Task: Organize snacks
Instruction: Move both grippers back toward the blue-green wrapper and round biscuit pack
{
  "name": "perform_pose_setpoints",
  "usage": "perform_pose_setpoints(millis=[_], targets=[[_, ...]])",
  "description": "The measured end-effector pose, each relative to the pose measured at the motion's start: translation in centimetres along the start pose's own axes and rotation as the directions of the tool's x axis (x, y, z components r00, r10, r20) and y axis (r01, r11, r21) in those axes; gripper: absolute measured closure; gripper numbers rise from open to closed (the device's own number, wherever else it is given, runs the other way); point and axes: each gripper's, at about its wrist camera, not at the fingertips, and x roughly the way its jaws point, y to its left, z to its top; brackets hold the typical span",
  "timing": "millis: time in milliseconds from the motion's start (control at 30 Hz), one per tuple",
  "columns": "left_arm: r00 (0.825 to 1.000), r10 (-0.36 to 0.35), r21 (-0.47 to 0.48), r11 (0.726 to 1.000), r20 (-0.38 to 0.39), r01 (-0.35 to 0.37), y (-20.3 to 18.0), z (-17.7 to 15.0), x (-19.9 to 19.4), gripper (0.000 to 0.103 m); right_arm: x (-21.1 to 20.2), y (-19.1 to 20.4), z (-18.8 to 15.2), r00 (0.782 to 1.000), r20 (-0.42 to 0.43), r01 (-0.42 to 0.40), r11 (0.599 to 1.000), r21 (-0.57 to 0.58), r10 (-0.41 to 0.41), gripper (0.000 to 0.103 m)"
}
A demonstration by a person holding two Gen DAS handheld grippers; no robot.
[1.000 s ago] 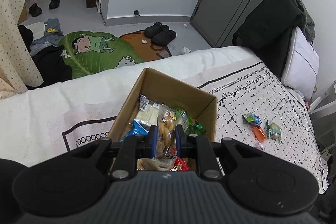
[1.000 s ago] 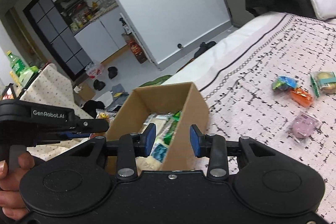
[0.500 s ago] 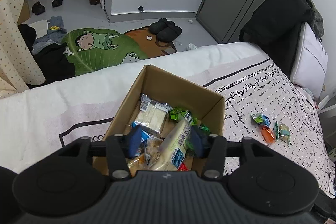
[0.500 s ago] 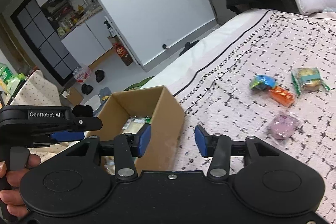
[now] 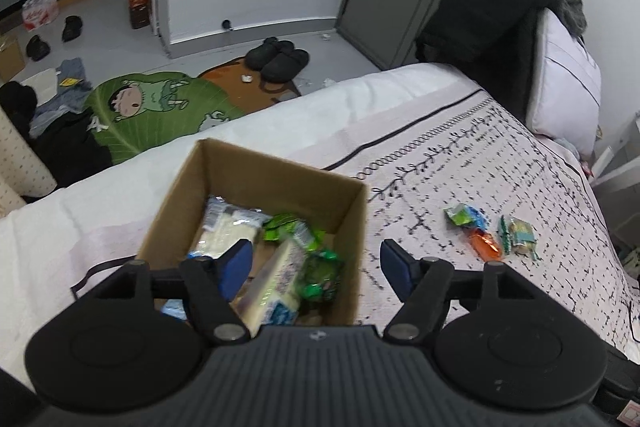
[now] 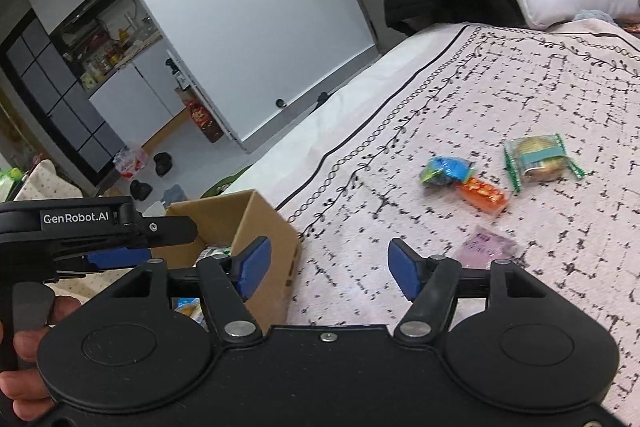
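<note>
With both grippers' jaws opening and empty, the right gripper (image 6: 329,269) should straddle the pale purple plastic packet (image 6: 489,245) squarely before closing, while the left gripper (image 5: 316,269) clears the brown cardboard box (image 5: 280,171).

Left gripper (image 5: 316,269): jaws were shut on cookie packet 1 s ago, now opening, nothing between pads. Long cream snack packet (image 5: 276,285) newly lying in cardboard box (image 5: 260,171), leaning on green packet (image 5: 322,273). Box now sits lower-left under left gripper, view shifted right toward bedspread (image 5: 500,155).

Right gripper (image 6: 324,265): jaws narrow 1 s ago, now opening, empty. View slid right off box; 4 loose snacks closer: blue-green candy (image 6: 446,171), orange packet (image 6: 482,195), green-edged biscuit pack (image 6: 538,159), pink packet (image 6: 486,243).
</note>
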Motion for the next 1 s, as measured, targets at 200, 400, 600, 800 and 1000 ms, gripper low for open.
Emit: perform_pose_setpoints(millis=[200,400,600,800,1000], targets=[[1.0,-0.024,0.038,0.999,-0.002,0.024,-2.2,0.4,0.9,0.033,-0.4,-1.8,0.7,0.999,0.014,0.034,0.999,0.011,-0.034,0.037],[0.998,-0.059,0.081,0.995,0.0,0.059,-4.5,0.9,1.9,0.033,-0.7,-4.5,1.5,0.995,0.034,0.093,0.995,0.044,-0.094,0.036],[0.996,-0.092,0.126,0.988,-0.001,0.091,-7.3,1.7,3.3,0.033,-1.2,-7.5,2.3,0.988,0.059,0.139,0.986,0.097,-0.145,0.036],[0.991,-0.132,0.175,0.976,-0.022,0.134,-9.9,1.9,5.0,0.033,-1.2,-9.5,2.6,0.982,0.063,0.17,0.979,0.115,-0.178,0.036],[0.987,-0.153,0.181,0.97,-0.054,0.16,-11.6,2.1,7.3,0.033,-0.4,-11.5,3.3,0.977,0.061,0.193,0.97,0.148,-0.204,0.036]])
